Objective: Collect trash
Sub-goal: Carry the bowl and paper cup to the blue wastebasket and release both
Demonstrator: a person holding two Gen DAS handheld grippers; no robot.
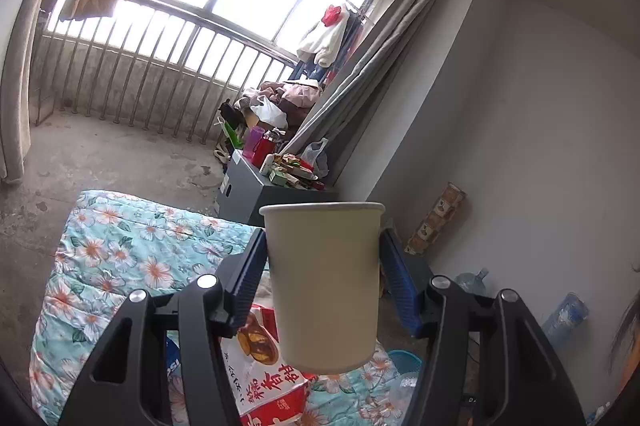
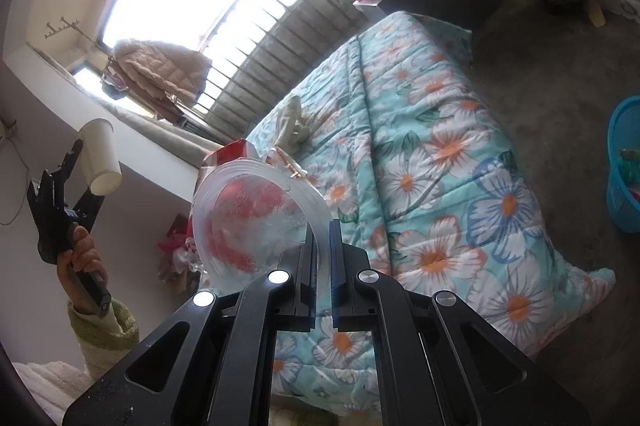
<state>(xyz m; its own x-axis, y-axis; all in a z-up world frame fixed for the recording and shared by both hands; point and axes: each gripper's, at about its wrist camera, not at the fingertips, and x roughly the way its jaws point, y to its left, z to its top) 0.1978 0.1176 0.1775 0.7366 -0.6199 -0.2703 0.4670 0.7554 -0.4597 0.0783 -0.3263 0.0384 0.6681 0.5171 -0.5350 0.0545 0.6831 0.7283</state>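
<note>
My left gripper [image 1: 323, 258] is shut on a plain white paper cup [image 1: 323, 282] and holds it upright in the air above the bed. It also shows in the right wrist view [image 2: 86, 166], with the cup [image 2: 101, 156] raised at the far left. My right gripper [image 2: 322, 230] is shut on the rim of a clear plastic lid or container [image 2: 256, 222] with red showing through it. A red and white snack bag [image 1: 264, 378] lies on the floral quilt [image 1: 120, 250] below the cup. A blue bin [image 2: 624, 162] stands on the floor at the right.
A grey cabinet [image 1: 244, 194] piled with bottles and boxes stands past the bed. A blue basket [image 1: 406, 360] and a water jug [image 1: 472, 280] sit on the floor by the wall. A pale crumpled thing [image 2: 292, 124] lies on the quilt [image 2: 420, 146]. Clothes hang at the window.
</note>
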